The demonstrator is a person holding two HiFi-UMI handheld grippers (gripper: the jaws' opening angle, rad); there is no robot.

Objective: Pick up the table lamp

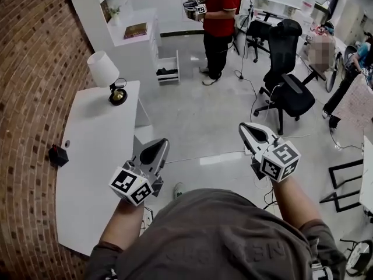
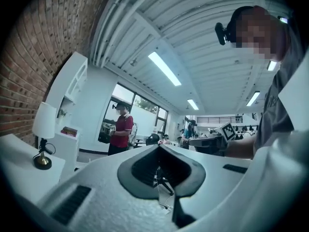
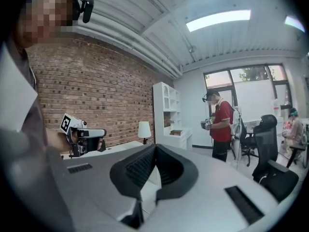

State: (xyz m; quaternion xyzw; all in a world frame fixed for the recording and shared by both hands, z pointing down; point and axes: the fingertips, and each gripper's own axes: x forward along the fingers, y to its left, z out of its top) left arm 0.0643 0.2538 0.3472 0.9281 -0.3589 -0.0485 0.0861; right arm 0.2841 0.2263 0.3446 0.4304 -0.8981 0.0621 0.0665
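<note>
Running down the left side of the head view, a brick wall (image 1: 29,69) backs a long white table (image 1: 96,150), whose left edge follows the wall. A small black object (image 1: 57,155) sits at that left edge; the rest of the top is bare up to the far end. The table lamp (image 1: 106,74), with a white shade and a brass base, stands upright near the table's far right corner, its cord looped beside the base. Past that corner rises a white shelf unit (image 1: 134,37), and a low white drawer unit (image 1: 168,69) stands open at its foot. The left gripper (image 1: 162,144) is held by the table's right edge at its near half. Its jaws are closed tip to tip with nothing between them, as the left gripper view (image 2: 158,146) shows. The lamp (image 2: 43,129) is well apart from it, ahead and to the left, with only bare tabletop along the way. Pale open floor (image 1: 198,115) spreads to the right of the table. A person in a red shirt (image 1: 220,22) stands at the far side of the floor, holding a pair of grippers. The right gripper (image 1: 245,128) hangs over the floor, pressed shut and empty (image 3: 154,146), with the lamp (image 3: 144,131) far off beyond its tips. A black office chair (image 1: 288,80) stands to the right.
</note>
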